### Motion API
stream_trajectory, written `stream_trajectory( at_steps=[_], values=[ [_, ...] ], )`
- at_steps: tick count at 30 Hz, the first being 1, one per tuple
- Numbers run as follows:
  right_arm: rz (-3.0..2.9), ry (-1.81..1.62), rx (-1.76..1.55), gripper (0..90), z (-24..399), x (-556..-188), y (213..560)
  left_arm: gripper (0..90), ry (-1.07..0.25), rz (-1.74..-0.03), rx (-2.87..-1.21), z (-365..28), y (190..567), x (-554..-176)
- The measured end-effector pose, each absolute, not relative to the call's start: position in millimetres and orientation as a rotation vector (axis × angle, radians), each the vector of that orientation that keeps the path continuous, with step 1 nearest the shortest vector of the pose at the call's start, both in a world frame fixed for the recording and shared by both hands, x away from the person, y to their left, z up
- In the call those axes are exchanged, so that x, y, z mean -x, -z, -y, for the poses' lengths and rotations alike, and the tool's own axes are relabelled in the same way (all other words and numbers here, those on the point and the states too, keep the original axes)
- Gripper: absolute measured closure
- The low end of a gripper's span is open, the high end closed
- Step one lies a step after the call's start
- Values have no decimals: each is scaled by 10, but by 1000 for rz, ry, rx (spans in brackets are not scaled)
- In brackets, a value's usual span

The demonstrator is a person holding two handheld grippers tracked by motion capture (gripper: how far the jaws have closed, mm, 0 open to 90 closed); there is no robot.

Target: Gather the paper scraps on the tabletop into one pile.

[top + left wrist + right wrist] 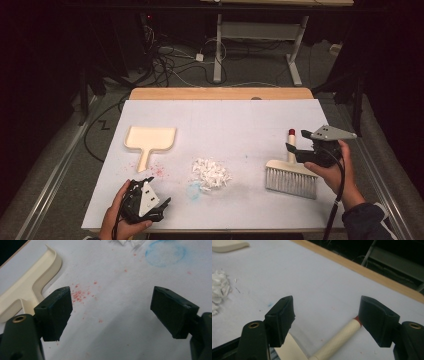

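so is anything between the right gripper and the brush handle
Nothing visible. The right gripper hangs open just above the brush, and the brush handle lies on the bare table between its jaws. The paper scraps sit well off to the side.

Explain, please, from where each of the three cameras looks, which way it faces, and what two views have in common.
High view: above the person's side, looking forward and down on the table; both hands hold the left gripper and right gripper.
Left gripper view: rides the left gripper, jaws open, facing the dustpan handle and red specks.
Right gripper view: rides the right gripper, jaws open over the brush handle.
Shared: both gripper views show the paper scraps.
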State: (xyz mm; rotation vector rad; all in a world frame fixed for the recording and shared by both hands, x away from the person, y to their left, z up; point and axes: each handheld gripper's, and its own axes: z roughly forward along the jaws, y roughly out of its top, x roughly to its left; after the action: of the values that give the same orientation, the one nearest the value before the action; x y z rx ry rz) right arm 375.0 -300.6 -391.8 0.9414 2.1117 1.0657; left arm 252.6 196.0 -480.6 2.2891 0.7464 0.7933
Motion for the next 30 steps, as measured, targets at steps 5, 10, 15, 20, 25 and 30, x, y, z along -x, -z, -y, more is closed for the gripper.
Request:
stream_trajectory(
  at_steps=[5,10,15,20,25,30],
  values=[
    [-2035,-1098,-933,261,2981,-3628,3873,169,-795,-746,-2287,-1963,4802,-2528],
    [-1971,-1099,-914,246,2957,-3492,3848,168,-795,-746,-2282,-1961,4795,-2537],
    [-1956,-1099,-884,238,2953,-3365,3880,168,-790,-739,-2283,-1947,4797,-2557],
    [-1944,-1071,-880,233,2982,-3267,3930,168,-787,-739,-2281,-1945,4797,-2566],
    [-1931,-1103,-872,227,3042,-3152,3988,168,-789,-742,-2276,-1948,4790,-2564],
    [-1932,-1111,-832,204,3107,-3026,4076,168,-791,-744,-2270,-1948,4786,-2563]
  ],
)
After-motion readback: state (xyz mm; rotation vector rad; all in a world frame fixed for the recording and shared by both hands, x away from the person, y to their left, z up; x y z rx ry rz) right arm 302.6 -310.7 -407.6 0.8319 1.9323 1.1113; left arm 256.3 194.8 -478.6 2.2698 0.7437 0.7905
